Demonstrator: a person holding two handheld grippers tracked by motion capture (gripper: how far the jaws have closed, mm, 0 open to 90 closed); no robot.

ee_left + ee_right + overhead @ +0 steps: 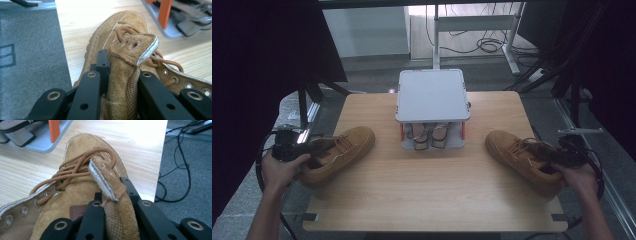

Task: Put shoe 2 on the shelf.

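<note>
gaping tan suede boots (337, 152), laces loose

A lab or test room set up for recording, not a home.

I stand at a small bare wooden table (432, 190) on grey carpet (30, 62), with dark curtains (257, 65) hanging at nine and three o'clock. At twelve o'clock, past the table, a metal desk frame (472, 25) stands over loose cables (489, 46) on the floor, and more cables (182, 167) trail across the carpet at my right. Black stand legs (314, 95) flank the table.
</note>
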